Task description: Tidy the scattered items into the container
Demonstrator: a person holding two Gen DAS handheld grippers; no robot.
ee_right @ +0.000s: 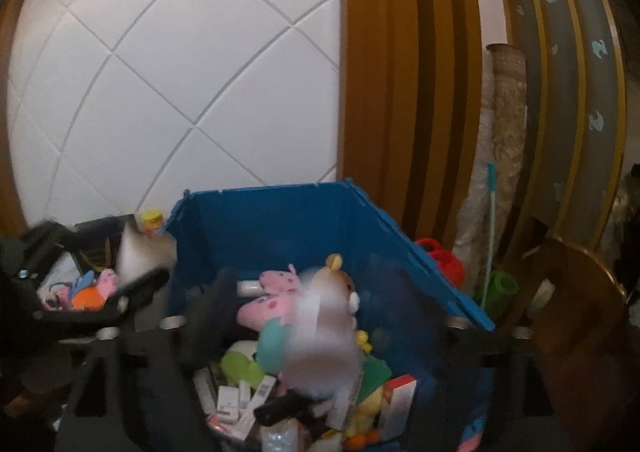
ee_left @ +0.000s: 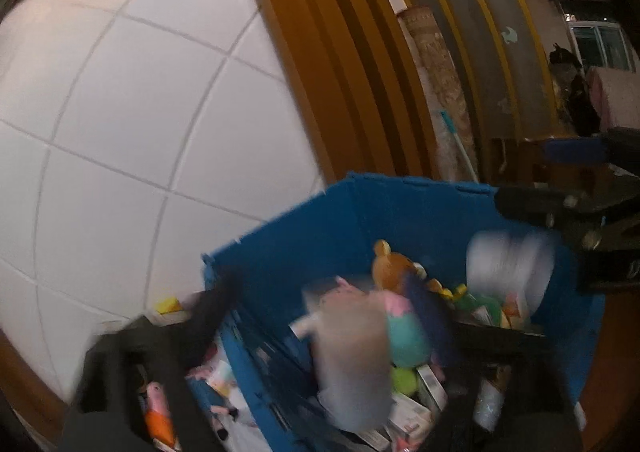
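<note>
A blue crate (ee_left: 400,182) (ee_right: 264,190) holds plush toys, among them a brown bear (ee_left: 390,264) and a pink pig (ee_right: 272,292), plus small boxes. My left gripper (ee_left: 340,332) hangs over the crate's left side, jaws wide apart. A blurred grey-white item (ee_left: 352,352) is loose between them, touching neither finger. My right gripper (ee_right: 312,324) is over the crate too, also spread wide, with a blurred pale item (ee_right: 324,352) free between its fingers. Each gripper shows in the other's view: the right gripper (ee_left: 580,220) and the left gripper (ee_right: 100,292).
A black basket (ee_right: 100,224) with an orange and pink toy stands left of the crate, a yellow-lidded jar (ee_right: 151,220) behind it. A white panelled wall is behind. A rolled rug (ee_right: 506,112), mop handle (ee_right: 490,232), red watering can (ee_right: 444,260) and wooden chair (ee_right: 580,312) crowd the right.
</note>
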